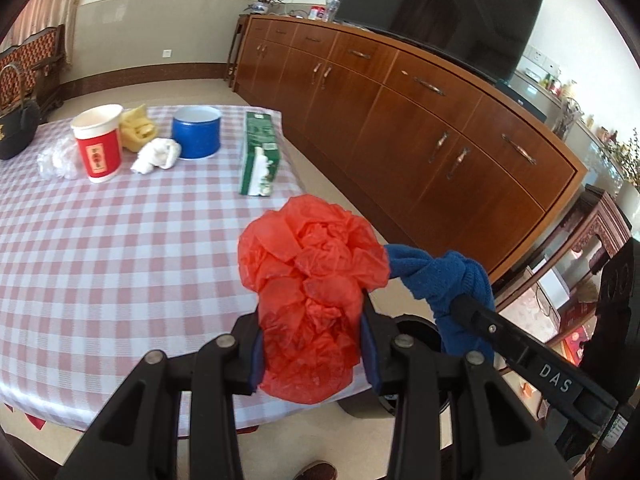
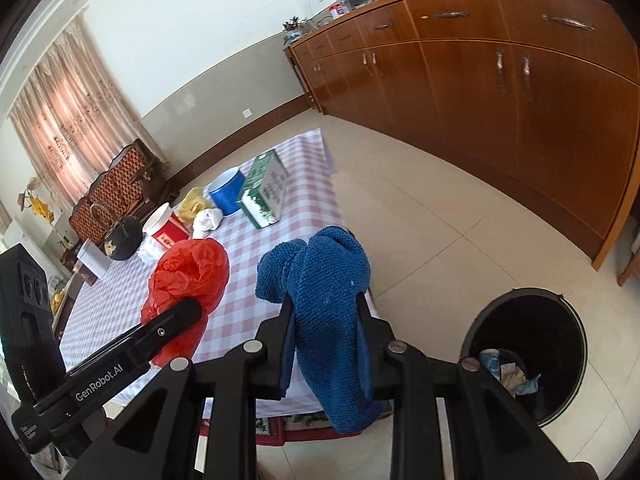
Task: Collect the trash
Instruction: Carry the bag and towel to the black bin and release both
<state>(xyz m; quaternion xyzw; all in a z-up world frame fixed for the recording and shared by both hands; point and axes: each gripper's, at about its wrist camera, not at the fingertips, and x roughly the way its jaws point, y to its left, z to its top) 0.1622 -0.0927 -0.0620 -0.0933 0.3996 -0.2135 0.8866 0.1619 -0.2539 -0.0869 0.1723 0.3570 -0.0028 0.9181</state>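
Left tool (image 1: pixel 312 356) is pinching the crumpled red bag (image 1: pixel 308 280); pads press its lower half, top billows free above the worktop (image 1: pixel 100 260) edge. Right tool (image 2: pixel 324 344) is pinching the blue cloth (image 2: pixel 328 300), which drapes over and hangs below the fingers. Bin (image 2: pixel 528 352) sits on the floor at far right, some trash already inside.

Risks, my judgement: the bag is slick and springy, so it could slide out of the pads in transit; the cloth's hanging tail could snag on the bin rim. Cup (image 1: pixel 98 142), tissue (image 1: pixel 156 156) and carton (image 1: pixel 260 152) are left on the worktop.

Hard to tell: how deep either grip reaches. The left wrist view hides most of the bin behind the tool.
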